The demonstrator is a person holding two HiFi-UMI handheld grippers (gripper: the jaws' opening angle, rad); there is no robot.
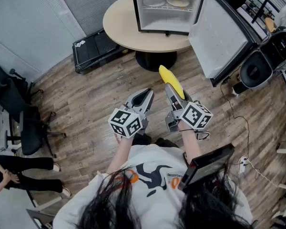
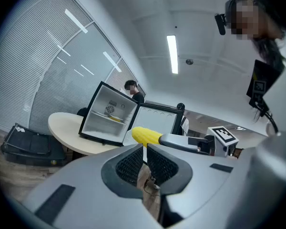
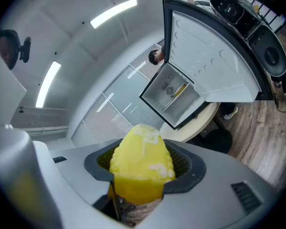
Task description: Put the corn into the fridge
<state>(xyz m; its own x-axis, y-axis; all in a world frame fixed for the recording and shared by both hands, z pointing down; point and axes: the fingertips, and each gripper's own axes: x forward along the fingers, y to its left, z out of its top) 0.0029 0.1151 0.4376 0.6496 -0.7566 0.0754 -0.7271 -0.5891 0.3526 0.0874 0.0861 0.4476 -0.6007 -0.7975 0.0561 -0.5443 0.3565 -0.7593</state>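
Head view: right gripper, fingers clamped on corn, well short of open fridge on desk. Left gripper, fingers together, empty. Recommendation: hold grip firm, carry corn level past the door, release only once resting inside.

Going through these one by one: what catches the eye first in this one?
The bright yellow corn clamped in the right gripper, mid-frame in the head view. Ahead of it, a small fridge stands on a round table with its door swung wide open. The left gripper, beside the right one, is shut and empty.
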